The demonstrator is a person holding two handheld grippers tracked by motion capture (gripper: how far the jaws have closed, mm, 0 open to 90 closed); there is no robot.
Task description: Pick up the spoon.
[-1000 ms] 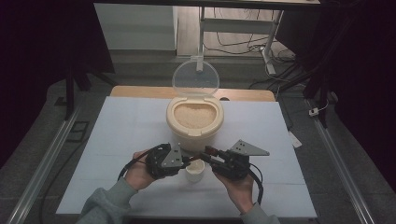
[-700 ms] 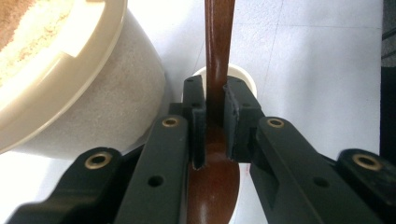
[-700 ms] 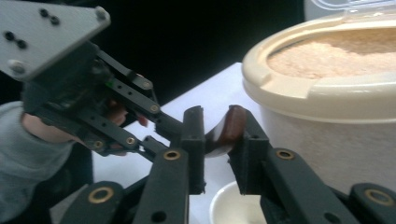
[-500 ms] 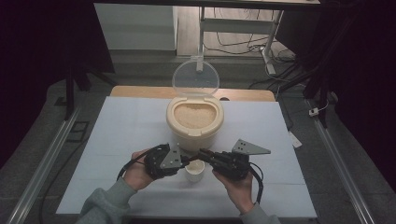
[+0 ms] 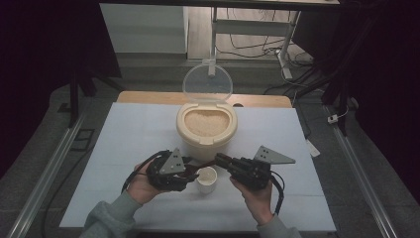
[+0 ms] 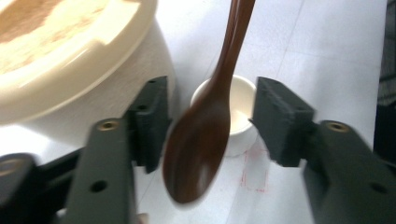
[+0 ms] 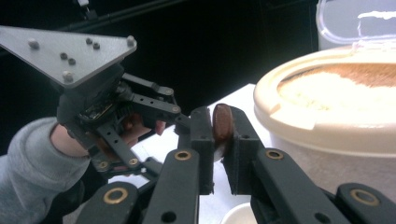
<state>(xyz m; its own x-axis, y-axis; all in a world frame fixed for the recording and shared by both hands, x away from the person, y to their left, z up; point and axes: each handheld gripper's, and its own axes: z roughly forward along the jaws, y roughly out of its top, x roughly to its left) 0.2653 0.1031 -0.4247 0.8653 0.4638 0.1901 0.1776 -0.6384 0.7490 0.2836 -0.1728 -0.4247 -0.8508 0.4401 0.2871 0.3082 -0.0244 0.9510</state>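
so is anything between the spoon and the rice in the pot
Nothing visible blocks it. The right gripper is shut on the spoon, whose bowl hangs between the open left gripper's jaws over the small cup. The pot just behind has its lid up, rice exposed.

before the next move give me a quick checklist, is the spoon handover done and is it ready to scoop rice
1. right gripper shut on the brown spoon handle: ok, its pads clamp the handle end.
2. left gripper has let go: ok, its jaws have just been opening and stand apart on either side of the spoon bowl, not pressing it.
3. Spoon bowl empty: ok, no grains on it.
4. rice container open: ok, clear lid stands up, rice exposed.
5. small white cup upright on the table: ok, between the two grippers.
6. Cup contents: cannot tell.
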